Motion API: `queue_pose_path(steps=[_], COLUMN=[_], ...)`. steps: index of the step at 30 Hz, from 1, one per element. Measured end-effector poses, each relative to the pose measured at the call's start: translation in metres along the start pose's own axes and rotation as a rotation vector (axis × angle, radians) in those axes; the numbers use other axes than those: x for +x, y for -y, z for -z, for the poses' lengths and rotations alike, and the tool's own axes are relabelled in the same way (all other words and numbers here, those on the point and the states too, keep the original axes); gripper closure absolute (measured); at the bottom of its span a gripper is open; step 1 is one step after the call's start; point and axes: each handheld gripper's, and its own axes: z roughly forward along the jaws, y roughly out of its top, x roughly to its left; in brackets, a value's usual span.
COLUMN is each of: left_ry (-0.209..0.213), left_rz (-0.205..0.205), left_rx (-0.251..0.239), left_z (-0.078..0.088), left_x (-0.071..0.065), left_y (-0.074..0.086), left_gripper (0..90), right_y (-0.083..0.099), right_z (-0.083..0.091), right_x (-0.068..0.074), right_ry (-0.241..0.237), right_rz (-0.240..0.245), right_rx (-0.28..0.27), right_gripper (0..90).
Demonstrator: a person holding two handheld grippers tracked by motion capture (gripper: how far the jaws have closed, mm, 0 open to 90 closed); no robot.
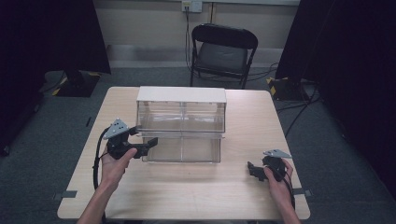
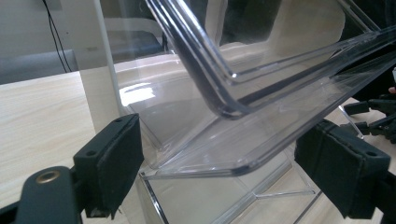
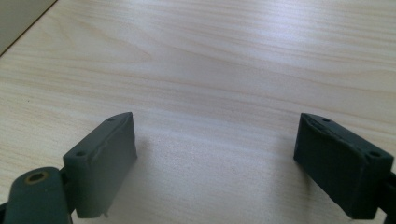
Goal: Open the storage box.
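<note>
**Clear drawer at the left gripper: hard, slick, best taken by its front lip**

The clear, hard-plastic drawer cabinet with a white top (image 1: pixel 181 122) stands at the middle of the pale wooden table (image 1: pixel 187 196), toward the far side. Its lower drawer (image 1: pixel 183 149) is pulled out toward the near edge.

The left gripper (image 1: pixel 148 144) is at that drawer's left front corner, jaws spread wide to either side of the tilted transparent front lip (image 2: pixel 243 154) without touching it. The right gripper (image 1: pixel 252 170) rests over bare wood at the near right, well apart from the cabinet, jaws likewise released.

The drawer looks light and stiff, though glossy (so probably slippery under the pads) and likely to crack if squeezed hard. The thin front lip seems the natural hold: pinch across it near the centre, since a corner grip may skew the drawer in its runners.
</note>
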Motion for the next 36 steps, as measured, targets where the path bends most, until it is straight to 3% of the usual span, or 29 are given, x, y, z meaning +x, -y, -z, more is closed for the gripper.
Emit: queue_pose_path(steps=[36], left_ry=[0.002], left_rz=[0.003], left_rx=[0.012], left_z=[0.0004], left_x=[0.0003], left_y=[-0.0014], left_gripper=[16.4], right_y=[0.0000], right_z=[0.0000], right_x=[0.0000], right_ry=[0.000], right_rz=[0.001], right_rx=[0.000], right_gripper=[12.2])
